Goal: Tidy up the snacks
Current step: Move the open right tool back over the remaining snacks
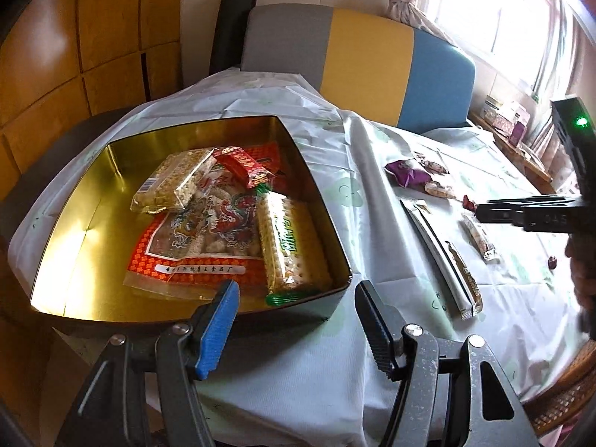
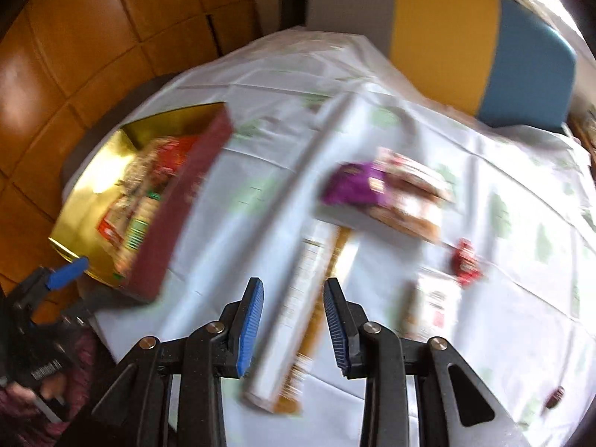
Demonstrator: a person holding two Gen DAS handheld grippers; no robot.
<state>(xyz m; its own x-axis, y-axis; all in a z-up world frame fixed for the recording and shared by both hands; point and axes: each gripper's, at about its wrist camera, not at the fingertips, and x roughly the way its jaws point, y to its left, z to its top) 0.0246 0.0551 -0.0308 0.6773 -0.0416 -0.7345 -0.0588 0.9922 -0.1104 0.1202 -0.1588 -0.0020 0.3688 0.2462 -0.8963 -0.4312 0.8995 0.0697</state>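
A gold-lined tin on the left of the table holds several snack packs: a large red-bordered bag, a cracker pack, a puffed-rice pack and a small red pack. My left gripper is open and empty at the tin's near right corner. A long white-and-brown stick pack lies on the cloth to the right. In the blurred right wrist view my right gripper is open, with this stick pack lying between and below its fingers. The tin shows at the left.
A purple pack, a clear wrapped bar and small red candies lie on the white tablecloth. A grey, yellow and blue chair back stands behind the table. The right gripper's body reaches in from the right.
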